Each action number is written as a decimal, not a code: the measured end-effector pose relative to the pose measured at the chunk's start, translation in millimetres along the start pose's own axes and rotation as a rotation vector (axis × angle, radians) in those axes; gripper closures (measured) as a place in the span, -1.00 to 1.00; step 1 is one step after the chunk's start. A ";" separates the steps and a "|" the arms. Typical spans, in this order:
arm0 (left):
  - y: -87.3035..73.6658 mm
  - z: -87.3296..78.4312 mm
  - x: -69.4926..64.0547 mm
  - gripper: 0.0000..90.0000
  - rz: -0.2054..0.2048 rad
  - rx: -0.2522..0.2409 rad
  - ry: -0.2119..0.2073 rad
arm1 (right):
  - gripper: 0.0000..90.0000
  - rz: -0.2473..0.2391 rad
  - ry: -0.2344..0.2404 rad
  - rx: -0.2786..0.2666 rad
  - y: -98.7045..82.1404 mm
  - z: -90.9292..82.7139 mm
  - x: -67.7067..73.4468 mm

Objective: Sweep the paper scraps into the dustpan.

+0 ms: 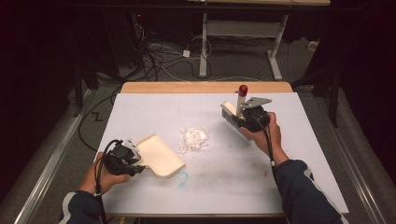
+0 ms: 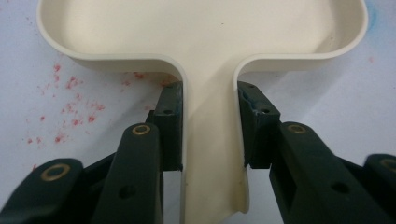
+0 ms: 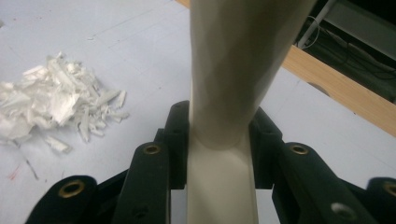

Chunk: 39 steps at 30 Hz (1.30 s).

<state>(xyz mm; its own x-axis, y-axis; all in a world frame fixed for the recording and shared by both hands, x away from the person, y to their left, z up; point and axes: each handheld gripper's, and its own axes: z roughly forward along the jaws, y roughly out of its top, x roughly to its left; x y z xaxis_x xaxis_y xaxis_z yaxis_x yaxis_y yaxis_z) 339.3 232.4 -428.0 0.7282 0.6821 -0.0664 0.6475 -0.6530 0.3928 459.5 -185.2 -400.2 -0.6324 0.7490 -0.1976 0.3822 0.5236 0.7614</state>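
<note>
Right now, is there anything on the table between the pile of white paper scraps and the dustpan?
Nothing visible. The paper scraps lie just right of the dustpan, with bare table between them. The brush waits farther right, in the right gripper.

A white desk [image 1: 289,177] is seen from above, with a wooden strip along its far edge. Toward 8 o'clock, a cream dustpan [image 1: 159,156] is gripped by its handle in the left claw [image 1: 136,161], the pan lying flat on the desk. Near the centre, a small heap of white paper scraps [image 1: 194,138] is found. Toward 2 o'clock, a brush [image 1: 232,113] with a red-tipped handle is clamped in the right claw [image 1: 242,119], bristles facing the scraps, well apart from them.
</note>
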 end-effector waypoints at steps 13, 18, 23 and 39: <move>0.9 1.3 -1.5 0.40 0.011 0.008 0.004 | 0.50 -0.034 -0.014 0.034 7.7 27.8 21.1; 4.8 0.2 -2.8 0.41 0.014 0.011 -0.001 | 0.51 -0.043 -0.002 0.036 10.8 31.0 29.3; 8.9 0.1 -3.3 0.41 0.018 0.021 -0.007 | 0.50 -0.065 0.035 0.023 14.8 35.8 47.6; 25.1 1.9 -3.0 0.41 0.018 0.108 -0.010 | 0.50 -0.109 0.074 0.013 18.6 39.1 67.1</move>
<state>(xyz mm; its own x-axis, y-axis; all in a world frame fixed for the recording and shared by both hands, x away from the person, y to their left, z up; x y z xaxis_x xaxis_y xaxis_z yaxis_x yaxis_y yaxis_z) 353.8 213.3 -419.6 0.7419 0.6669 -0.0693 0.6542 -0.6974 0.2925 450.5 -109.3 -423.5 -0.7187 0.6556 -0.2317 0.3170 0.6055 0.7300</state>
